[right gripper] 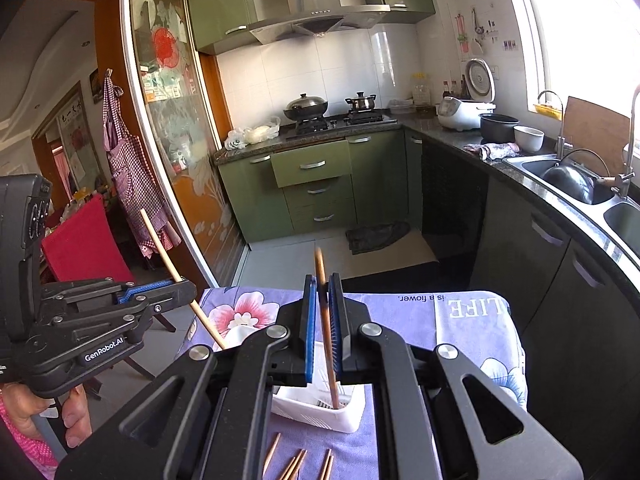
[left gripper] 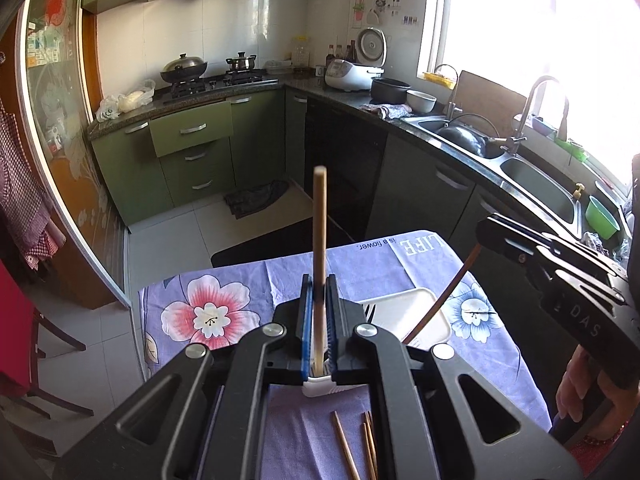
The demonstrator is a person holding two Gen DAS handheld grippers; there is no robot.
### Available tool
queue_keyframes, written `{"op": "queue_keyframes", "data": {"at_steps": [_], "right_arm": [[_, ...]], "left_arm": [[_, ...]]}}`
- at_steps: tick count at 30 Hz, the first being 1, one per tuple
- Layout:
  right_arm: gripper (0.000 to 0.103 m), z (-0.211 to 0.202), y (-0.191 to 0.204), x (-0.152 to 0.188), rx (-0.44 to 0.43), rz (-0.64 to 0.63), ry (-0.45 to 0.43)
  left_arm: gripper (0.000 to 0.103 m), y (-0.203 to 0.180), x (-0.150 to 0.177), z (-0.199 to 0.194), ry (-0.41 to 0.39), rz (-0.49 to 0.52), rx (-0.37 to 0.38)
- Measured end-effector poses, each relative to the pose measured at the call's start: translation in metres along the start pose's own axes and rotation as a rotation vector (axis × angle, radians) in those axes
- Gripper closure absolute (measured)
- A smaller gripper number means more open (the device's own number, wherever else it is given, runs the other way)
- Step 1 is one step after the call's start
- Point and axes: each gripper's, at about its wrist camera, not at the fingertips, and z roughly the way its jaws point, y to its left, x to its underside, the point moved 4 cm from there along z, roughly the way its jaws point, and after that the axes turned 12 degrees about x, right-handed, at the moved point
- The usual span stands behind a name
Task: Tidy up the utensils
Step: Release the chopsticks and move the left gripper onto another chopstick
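The left gripper (left gripper: 319, 300) was clamped on a pale wooden chopstick (left gripper: 319, 240), its blue pads pressed against the shaft from both sides; the stick stood nearly upright with its lower end inside the white utensil holder (left gripper: 320, 386) on the floral tablecloth (left gripper: 208, 312). The right gripper (right gripper: 323, 304) likewise gripped a darker brown chopstick (right gripper: 326, 320), tilted slightly, its tip resting in the same white slotted holder (right gripper: 348, 416). From the right wrist view the left gripper (right gripper: 176, 286) appeared at the left edge with its pale chopstick (right gripper: 176, 272) slanting down toward the holder. Several loose chopsticks (right gripper: 296, 466) lay flat on the cloth just in front of the holder, nearer the cameras, fanned beside one another
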Motion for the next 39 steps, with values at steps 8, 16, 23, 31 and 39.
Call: {"op": "queue_keyframes", "data": {"at_steps": [8,16,23,31,39], "right_arm": [[0.081,-0.032,-0.004,0.011,-0.032,0.010,-0.044],[0.073,-0.068,-0.031,0.086,-0.022,0.039,-0.007],[0.068,-0.052,-0.074,0.179,0.060,0.097,0.150],[0.063,-0.041,-0.109,0.230,0.067,0.174,0.234],[0.062,-0.043,-0.112,0.225,0.045,0.193,0.223]], "left_arm": [[0.082,0.004,0.012,-0.015,0.002,0.002,0.000],[0.058,0.001,0.064,-0.031,0.057,-0.024,0.022],[0.057,0.005,0.165,0.035,0.296,-0.138,0.036],[0.063,-0.001,0.209,0.088,0.415,-0.205,0.018],[0.071,-0.010,0.215,0.105,0.464,-0.227,-0.006]]}}
